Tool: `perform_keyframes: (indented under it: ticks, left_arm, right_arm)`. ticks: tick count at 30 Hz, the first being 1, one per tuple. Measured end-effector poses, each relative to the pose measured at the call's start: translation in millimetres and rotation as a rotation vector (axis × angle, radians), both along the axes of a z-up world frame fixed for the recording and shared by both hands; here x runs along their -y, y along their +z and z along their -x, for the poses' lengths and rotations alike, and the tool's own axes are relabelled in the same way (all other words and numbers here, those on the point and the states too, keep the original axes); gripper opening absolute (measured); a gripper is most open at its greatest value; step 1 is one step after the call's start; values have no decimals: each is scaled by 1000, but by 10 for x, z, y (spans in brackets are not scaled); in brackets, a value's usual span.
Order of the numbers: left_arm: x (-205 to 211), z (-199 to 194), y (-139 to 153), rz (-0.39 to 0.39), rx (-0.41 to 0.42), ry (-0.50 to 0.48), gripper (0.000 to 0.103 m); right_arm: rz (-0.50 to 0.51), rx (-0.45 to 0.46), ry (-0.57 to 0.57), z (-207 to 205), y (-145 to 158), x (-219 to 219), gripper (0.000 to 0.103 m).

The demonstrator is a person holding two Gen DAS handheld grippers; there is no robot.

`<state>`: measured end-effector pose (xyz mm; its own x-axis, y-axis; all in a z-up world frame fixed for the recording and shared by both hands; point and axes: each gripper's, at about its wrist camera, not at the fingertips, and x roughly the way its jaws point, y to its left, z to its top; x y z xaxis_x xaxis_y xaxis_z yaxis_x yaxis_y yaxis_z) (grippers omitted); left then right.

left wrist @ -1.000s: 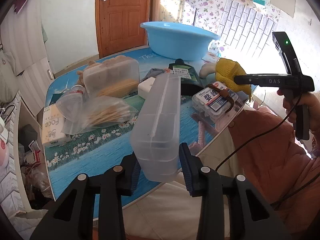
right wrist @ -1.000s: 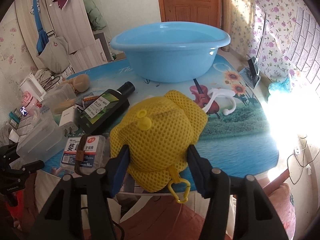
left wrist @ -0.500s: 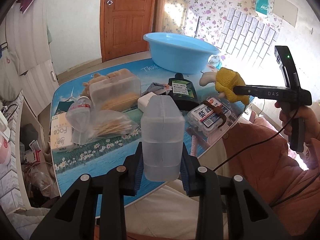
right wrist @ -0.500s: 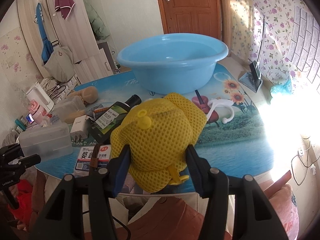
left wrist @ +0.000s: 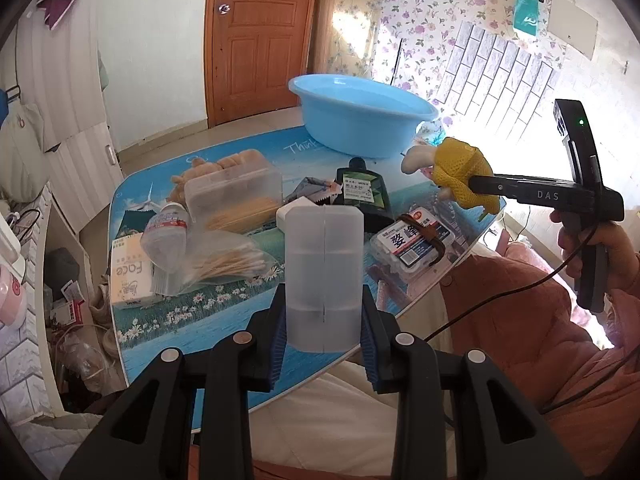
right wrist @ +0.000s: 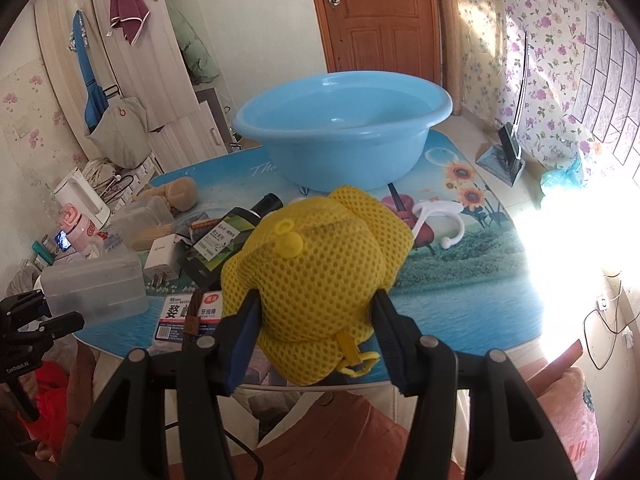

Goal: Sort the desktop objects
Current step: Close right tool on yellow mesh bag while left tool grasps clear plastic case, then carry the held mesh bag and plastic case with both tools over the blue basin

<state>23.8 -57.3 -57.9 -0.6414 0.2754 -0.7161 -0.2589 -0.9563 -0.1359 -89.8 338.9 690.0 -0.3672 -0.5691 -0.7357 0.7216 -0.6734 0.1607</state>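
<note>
Left gripper (left wrist: pixel 323 344) clamped on a frosted plastic box (left wrist: pixel 324 276), jaws pressed to both its sides, box held upright in the air over the near edge of the table (left wrist: pixel 168 320). Right gripper (right wrist: pixel 316 344) closed on a yellow mesh pouch (right wrist: pixel 320 272), jaws squeezing its lower half, pouch lifted above the table's near edge. Blue basin (right wrist: pixel 344 136) standing at the far side of the table. Between basin and grippers, lying flat: dark bottle (left wrist: pixel 362 192), labelled pack (left wrist: pixel 412 240), white hook (right wrist: pixel 444 220), bag of cotton swabs (left wrist: pixel 216 264).
</note>
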Motion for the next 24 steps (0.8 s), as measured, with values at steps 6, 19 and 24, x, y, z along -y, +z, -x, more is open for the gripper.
perform_keyframes:
  ticks: [6,19,24]
  left_arm:
    - [12,-19,201,-8,-44,2,31]
    - [29,-7,338,-5,-64,6,31]
    - [-6,25,476,17,-85,-2,31]
  right_arm:
    - [29,-40,10,-54,177,-18,54]
    - [49,-47,18,-75,263,-18,54]
    - [66,-66,29,-88,365,-27,54]
